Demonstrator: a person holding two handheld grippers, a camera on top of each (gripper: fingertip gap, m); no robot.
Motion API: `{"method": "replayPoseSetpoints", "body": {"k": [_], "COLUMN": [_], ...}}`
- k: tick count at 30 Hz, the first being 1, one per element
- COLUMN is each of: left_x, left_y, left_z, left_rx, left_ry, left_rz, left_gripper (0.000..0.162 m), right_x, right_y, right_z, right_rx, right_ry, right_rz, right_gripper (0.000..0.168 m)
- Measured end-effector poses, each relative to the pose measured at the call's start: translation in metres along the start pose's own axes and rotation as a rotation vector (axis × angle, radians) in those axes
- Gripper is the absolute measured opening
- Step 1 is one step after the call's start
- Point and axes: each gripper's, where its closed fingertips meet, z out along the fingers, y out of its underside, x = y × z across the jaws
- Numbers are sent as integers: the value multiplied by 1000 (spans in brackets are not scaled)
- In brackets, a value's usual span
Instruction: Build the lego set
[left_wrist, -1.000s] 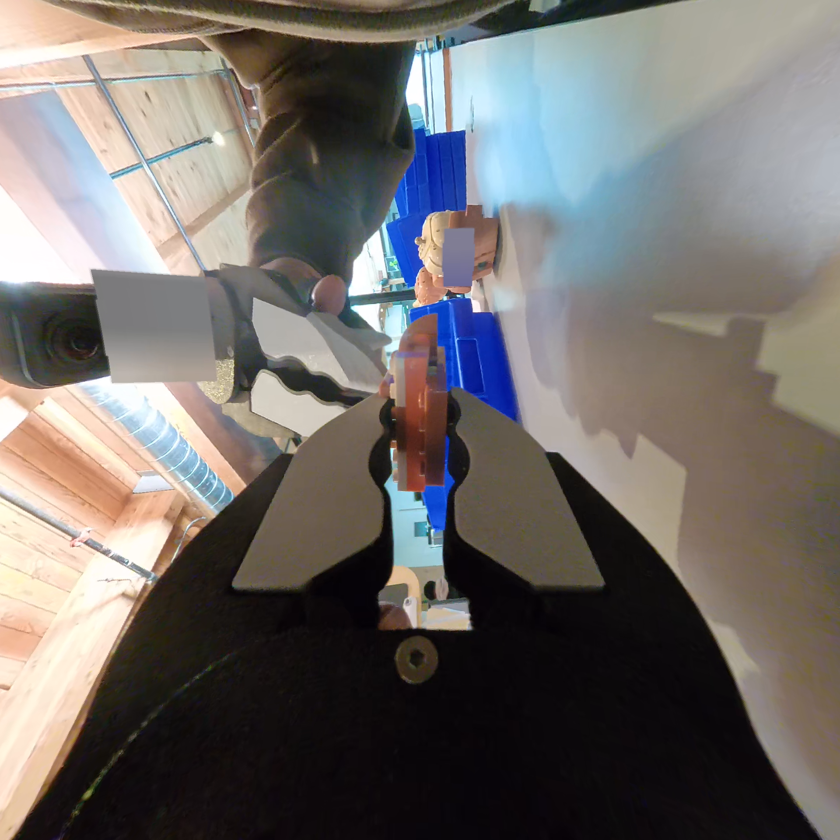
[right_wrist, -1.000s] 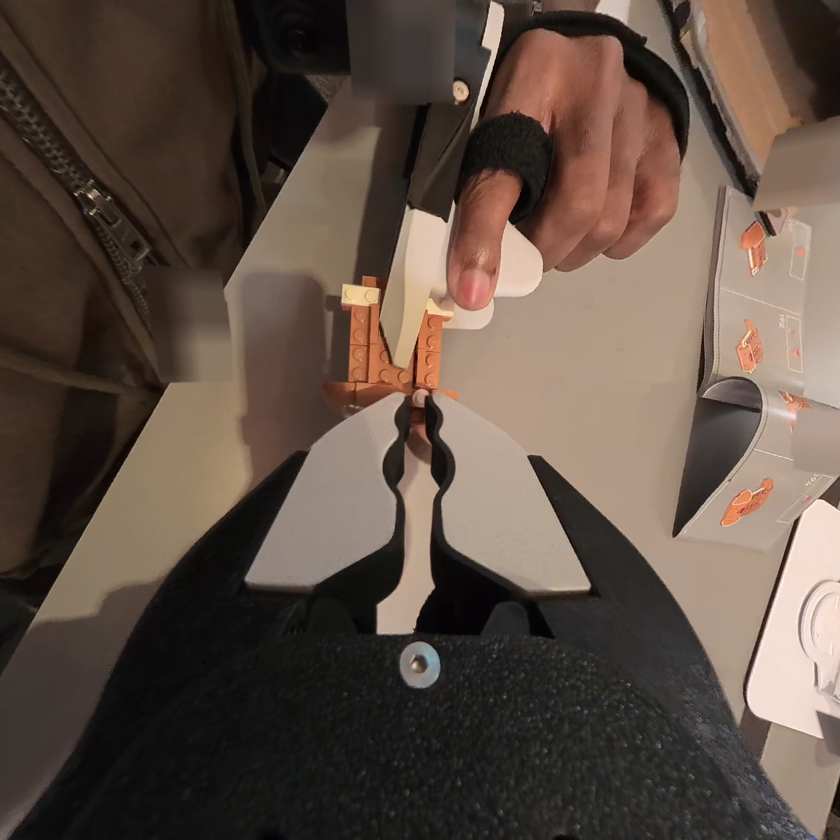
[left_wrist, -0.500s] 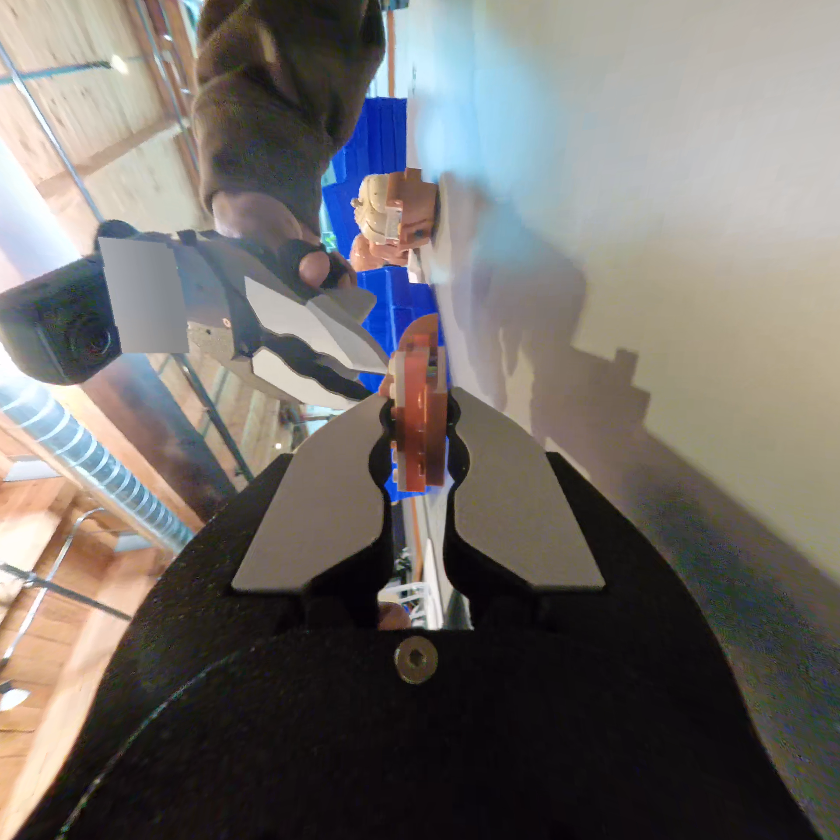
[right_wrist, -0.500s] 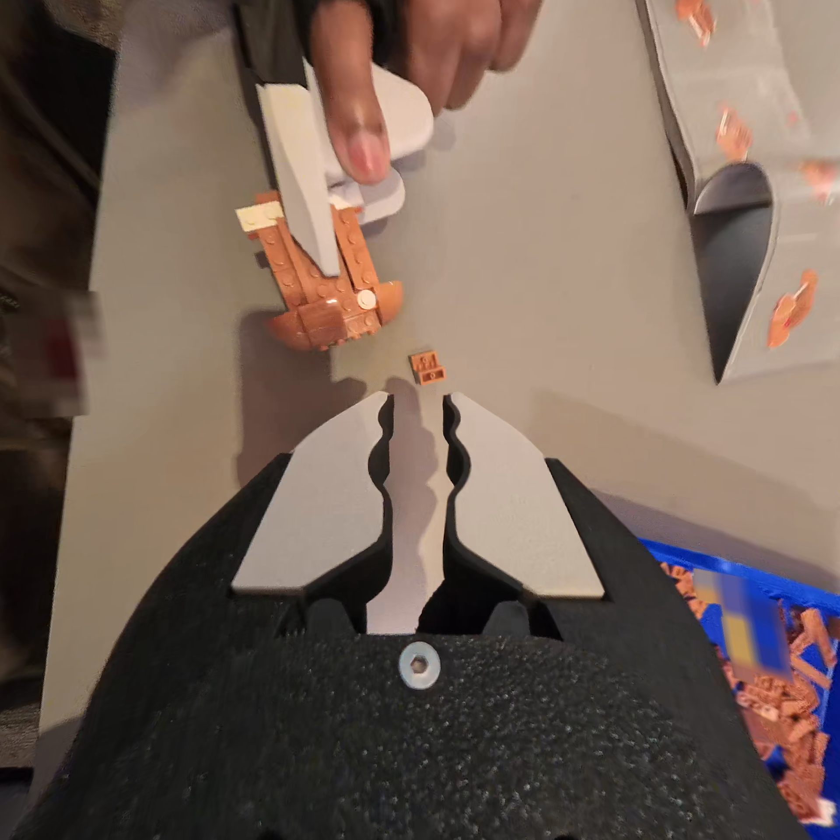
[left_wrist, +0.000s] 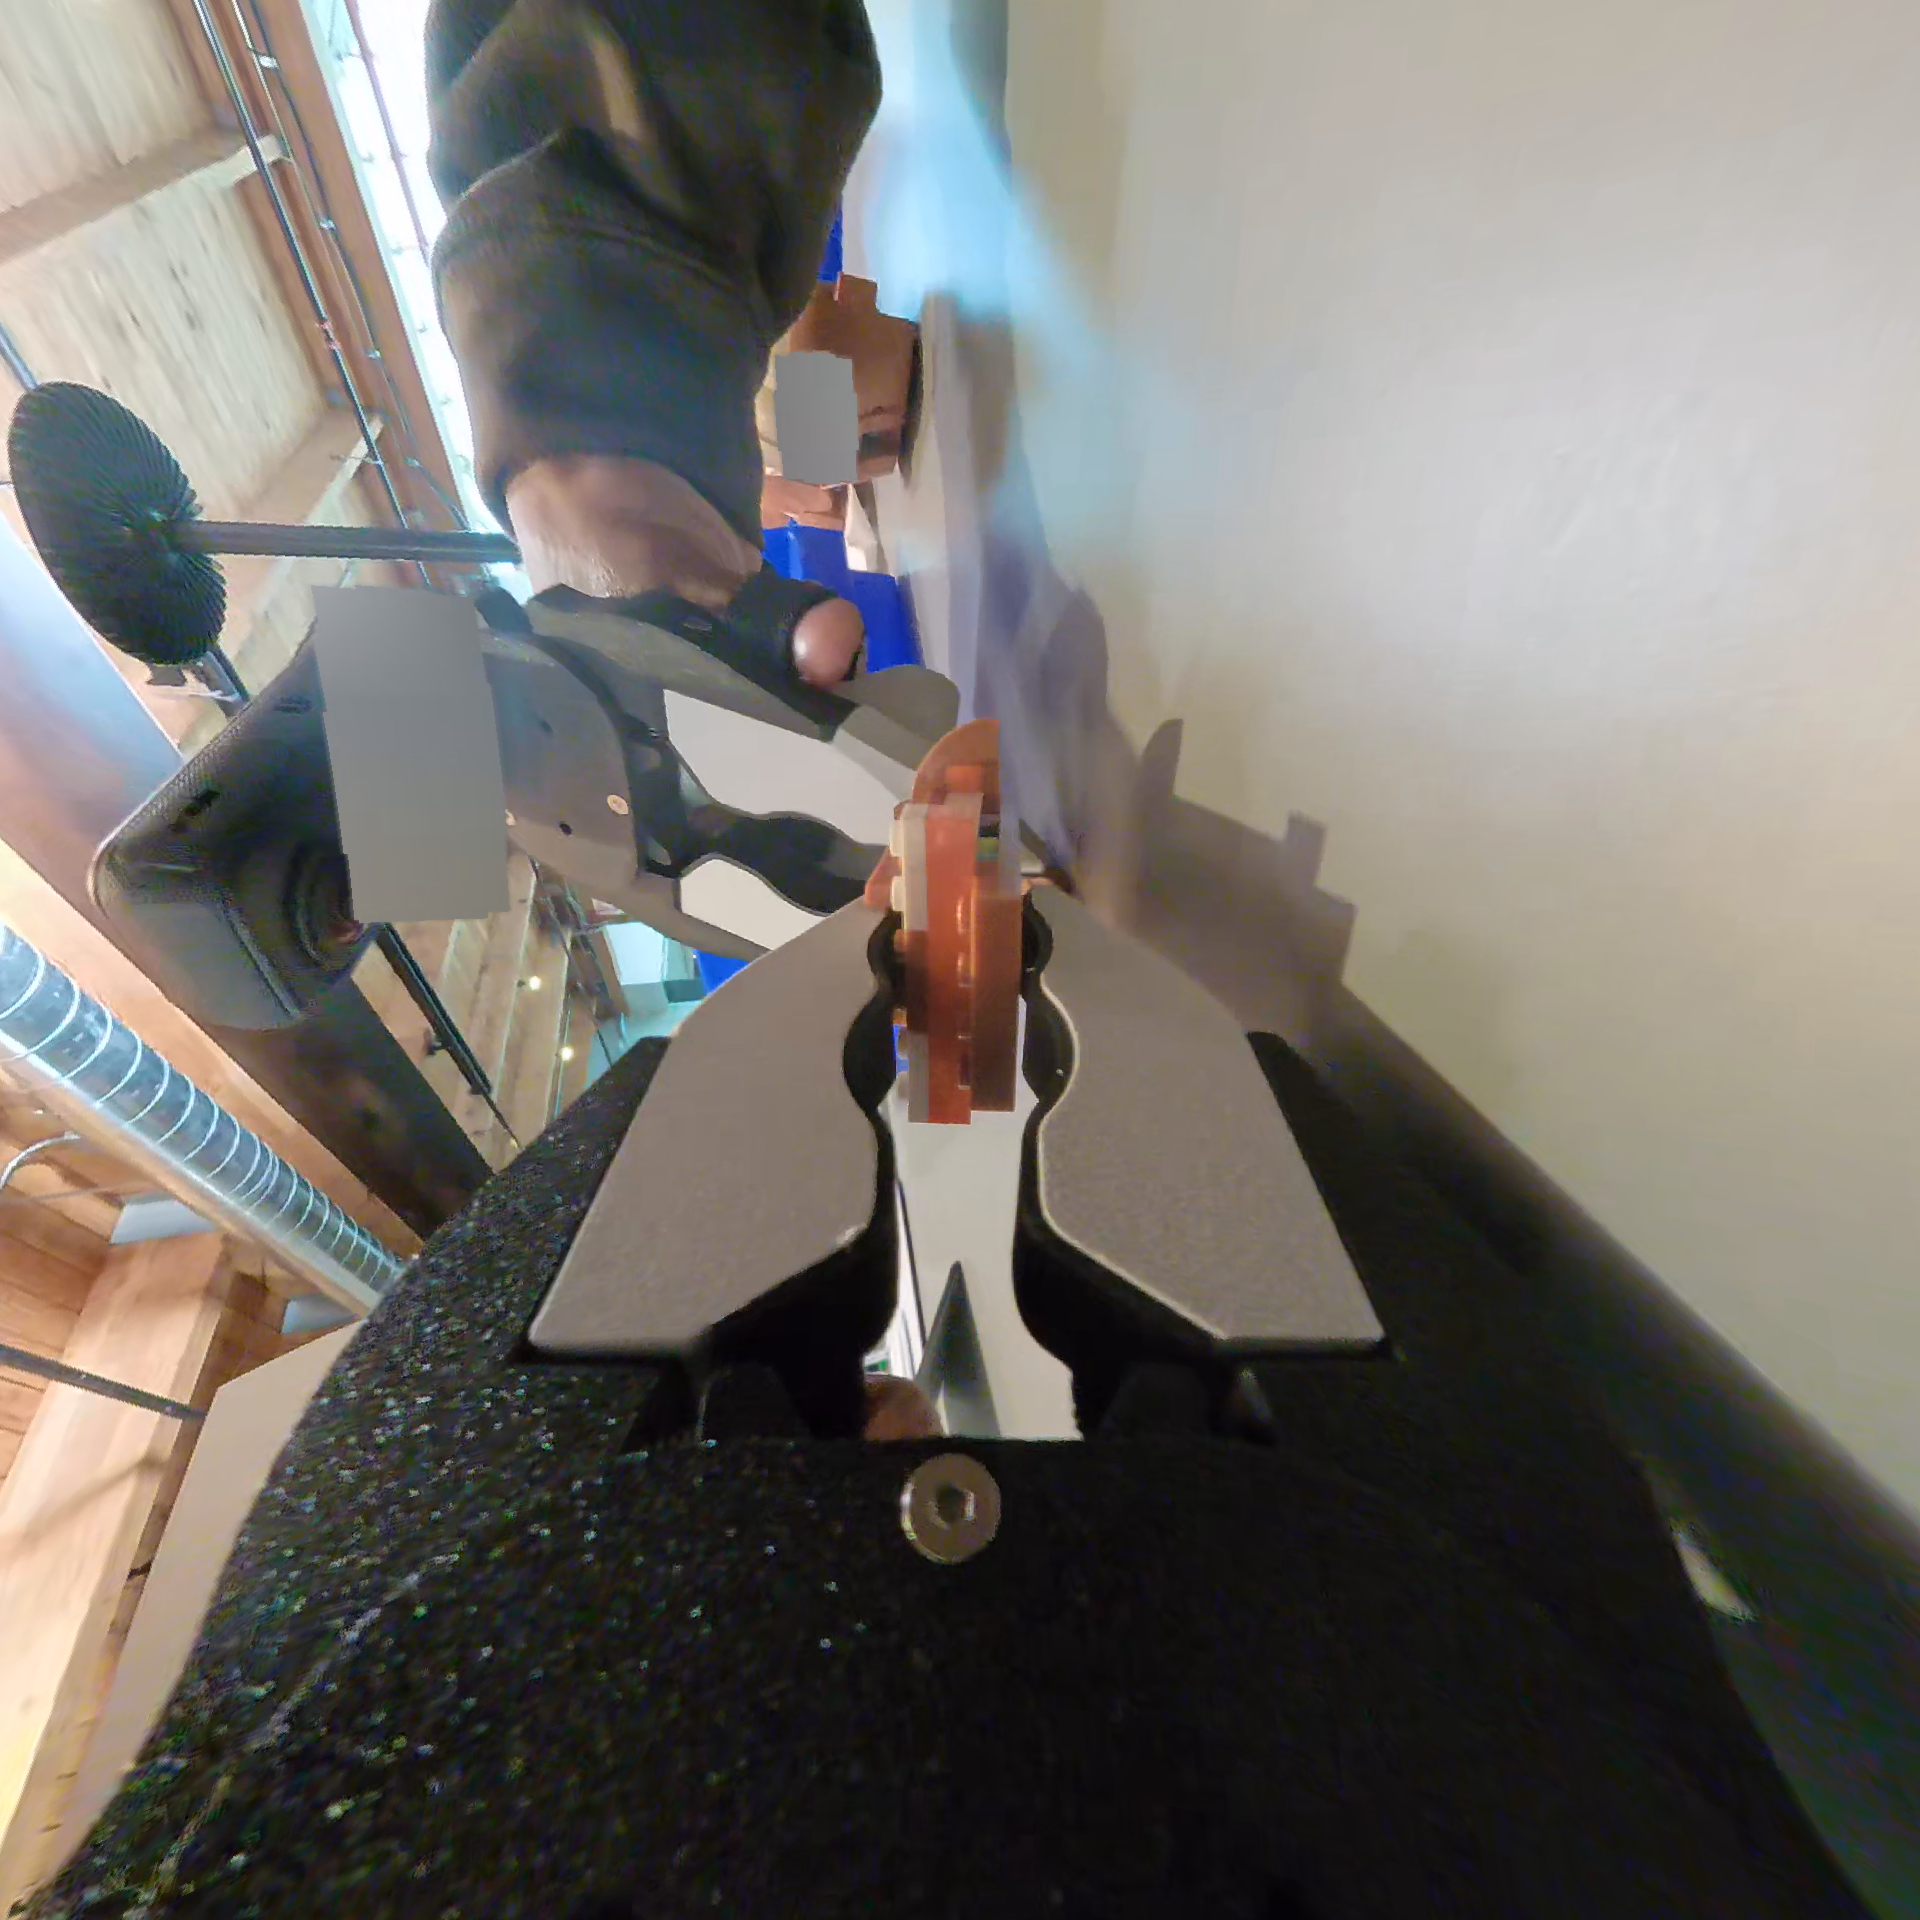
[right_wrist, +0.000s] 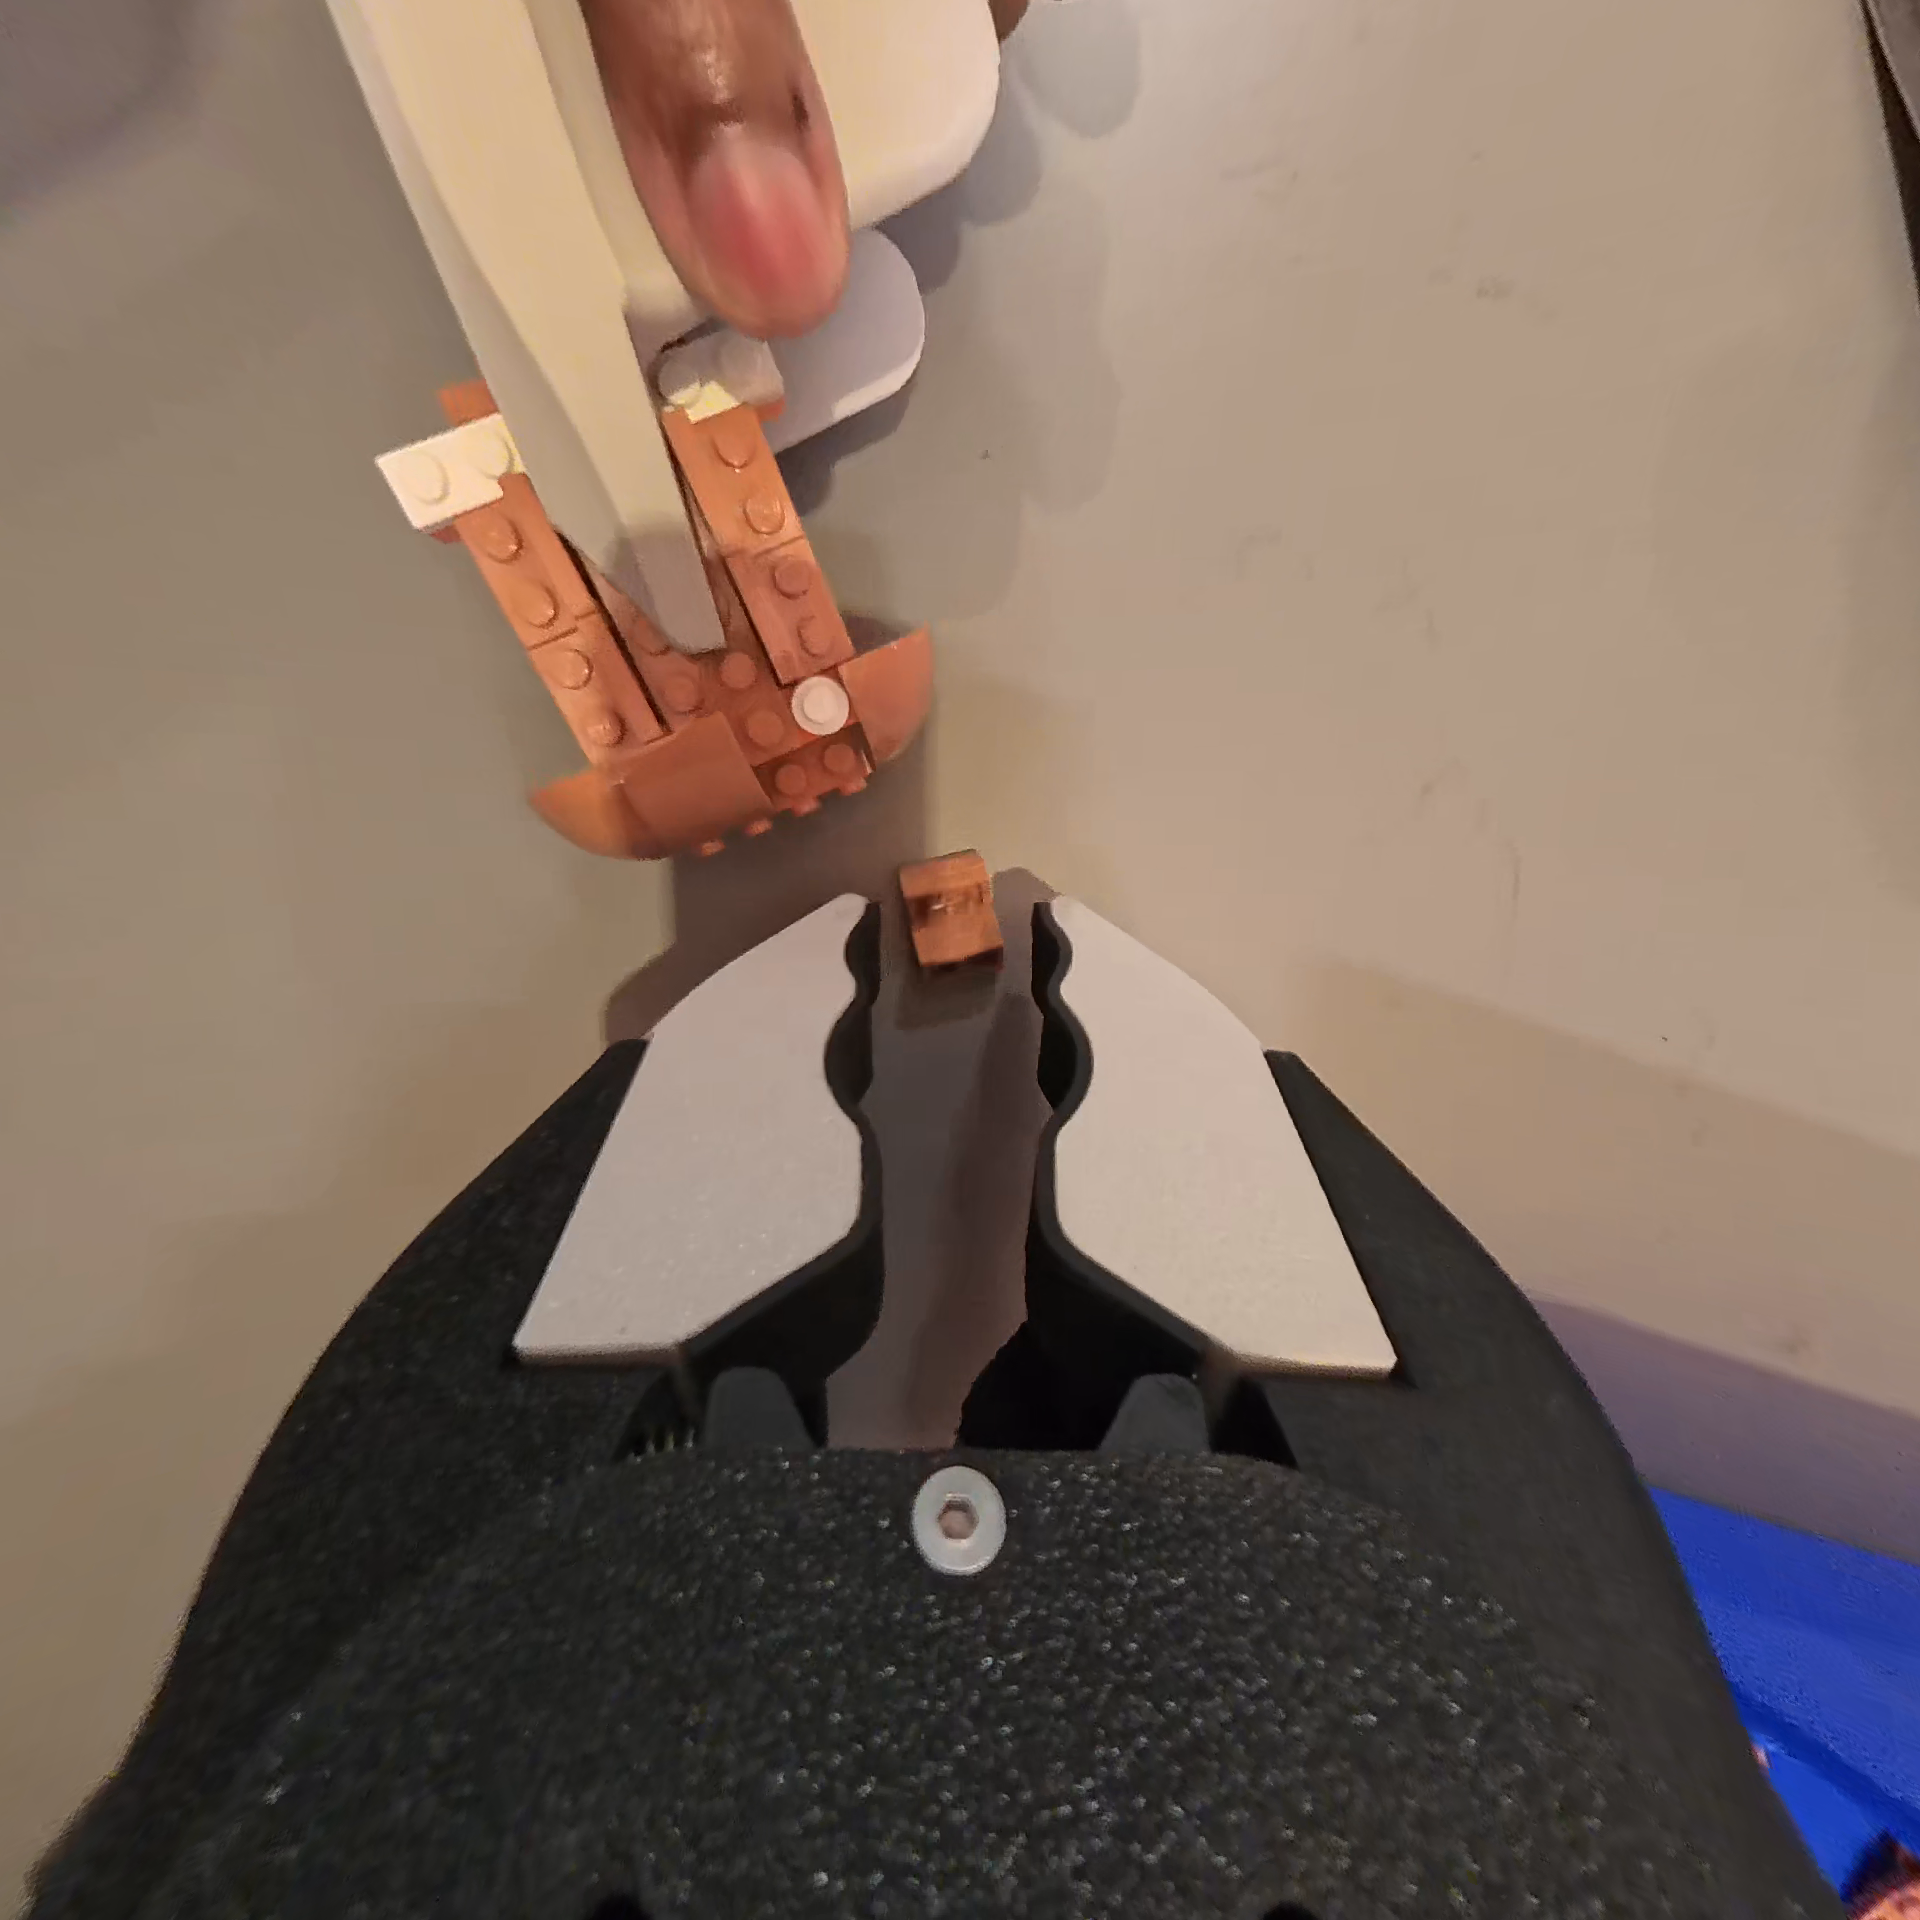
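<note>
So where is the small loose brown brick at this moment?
In the right wrist view, the small brown brick lies on the table between the open right gripper's fingertips, just below the held brown assembly.

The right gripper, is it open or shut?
Open. The right gripper has a clear gap between its fingers, with a small brown brick lying loose on the table between the tips.

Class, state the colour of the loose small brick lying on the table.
Copper-brown; the small brick shows best in the right wrist view.
</note>
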Motion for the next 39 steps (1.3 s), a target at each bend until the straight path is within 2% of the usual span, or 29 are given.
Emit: {"method": "replayPoseSetpoints", "body": {"k": [4,16,23,27,31,39], "left_x": [8,23,20,19,23,36], "left_y": [2,10,9,12,11,16], "left_z": [2,3,-11,-25,-39,-64], "left_rx": [-11,-45,-62,-109,-132,-232], "left_ry": [45,272,308,359,378,465], "left_rz": [-7,6,-81,-207,-361,-803], "left_gripper": [20,23,44,58,63,74], "right_x": [-2,-12,-18,-20,-22,-32], "right_y": [5,3,2,-2,-9,-20], "right_z": [4,-17,-34,-45,-57,-79], "right_rx": [-31,67,143,217,313,479], "right_ry": [2,64,110,148,196,281], "right_rz": [2,69,109,139,169,213], "right_gripper": [18,17,17,17,17,17]}}
